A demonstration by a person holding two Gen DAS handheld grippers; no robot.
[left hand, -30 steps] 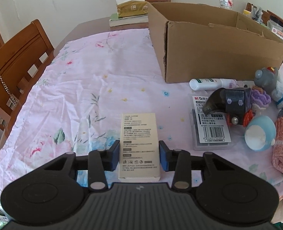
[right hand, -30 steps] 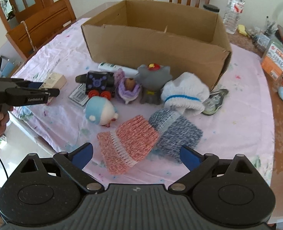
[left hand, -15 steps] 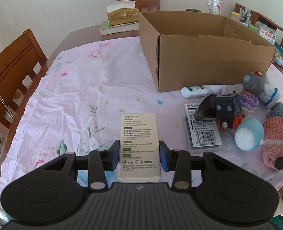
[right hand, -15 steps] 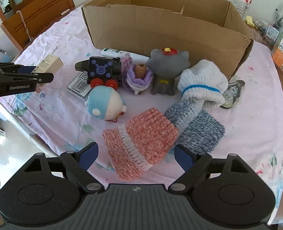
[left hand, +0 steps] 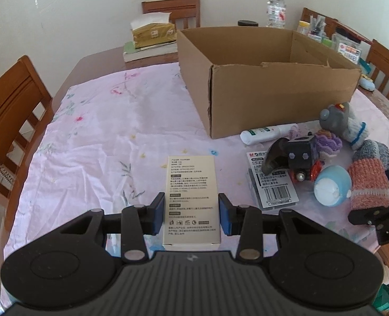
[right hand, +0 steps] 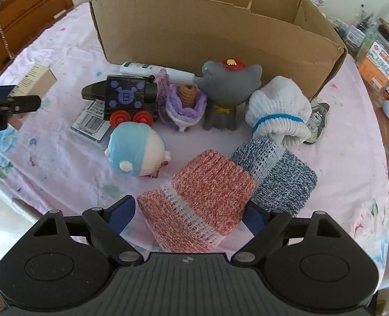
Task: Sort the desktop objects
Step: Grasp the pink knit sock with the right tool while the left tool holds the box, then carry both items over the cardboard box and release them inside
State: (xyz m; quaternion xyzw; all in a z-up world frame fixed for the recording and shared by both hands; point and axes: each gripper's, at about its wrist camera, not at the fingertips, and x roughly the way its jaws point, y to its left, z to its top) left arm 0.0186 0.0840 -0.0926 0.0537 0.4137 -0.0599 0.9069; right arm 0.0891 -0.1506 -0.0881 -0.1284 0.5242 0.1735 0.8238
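Covering wood table [left hand: 94,60], pink floral cloth [left hand: 110,131]; L gripper [left hand: 191,217] clamping beige box [left hand: 190,181]; R gripper [right hand: 187,210] wide, astride red sock [right hand: 197,200]

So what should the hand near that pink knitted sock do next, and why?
Probably close. The right gripper is open with its blue pads either side of the pink sock, not yet pinching it. The left gripper already holds the white carton, and the cardboard box stands open behind.

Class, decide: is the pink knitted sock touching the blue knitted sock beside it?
Touching. The right wrist view shows the pink knitted sock overlapping the blue knitted sock's edge, no tablecloth between them.
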